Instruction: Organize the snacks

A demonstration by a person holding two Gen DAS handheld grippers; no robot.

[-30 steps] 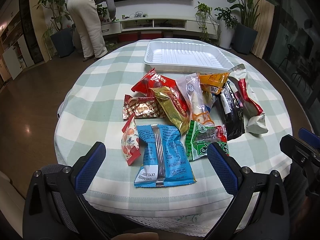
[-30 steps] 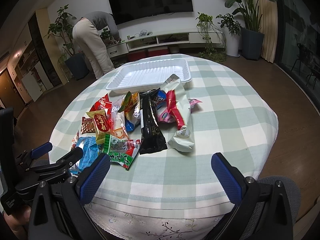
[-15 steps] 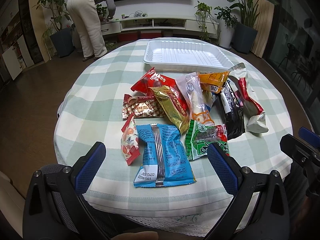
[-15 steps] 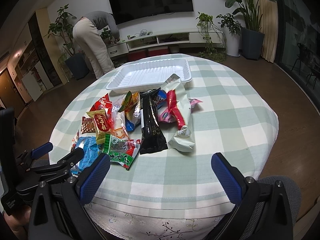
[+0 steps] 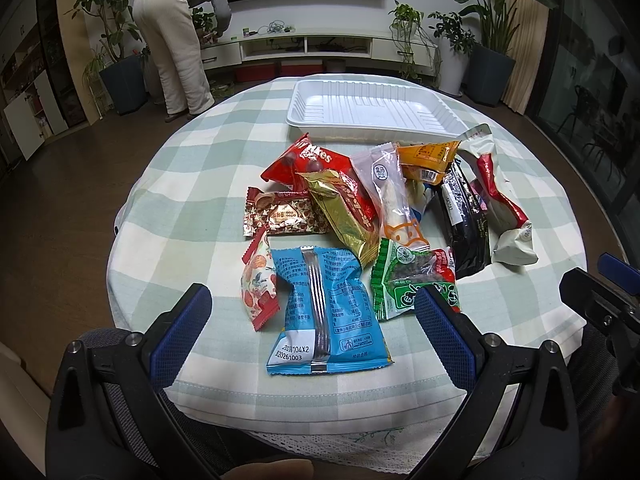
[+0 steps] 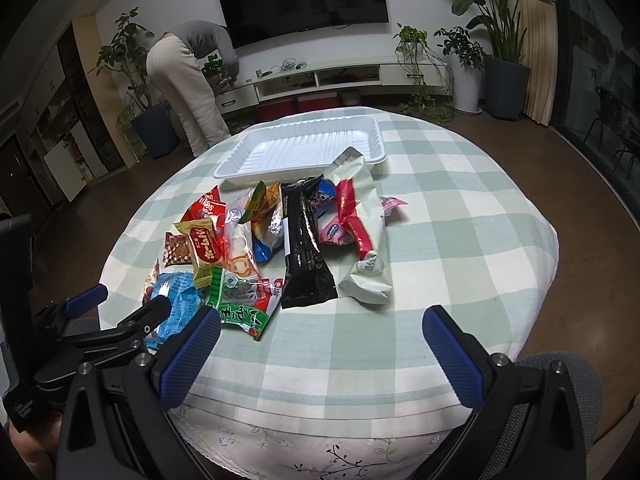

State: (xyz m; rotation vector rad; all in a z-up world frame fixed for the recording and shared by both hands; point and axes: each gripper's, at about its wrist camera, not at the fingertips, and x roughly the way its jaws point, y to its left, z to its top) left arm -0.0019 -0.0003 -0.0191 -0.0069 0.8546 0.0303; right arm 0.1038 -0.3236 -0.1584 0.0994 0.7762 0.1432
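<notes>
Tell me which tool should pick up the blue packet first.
Left. The left tool is open and pointed straight at the blue packet, which lies nearest it at the pile's front edge. The right tool faces bare tablecloth beside the black packet, with the blue packet off to its side.

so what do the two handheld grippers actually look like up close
Both the left gripper and right gripper match: black angular frames with silver screws, each carrying two fingers faced with blue dimpled pads. The left gripper's black body bears small white lettering in the right wrist view.
</notes>
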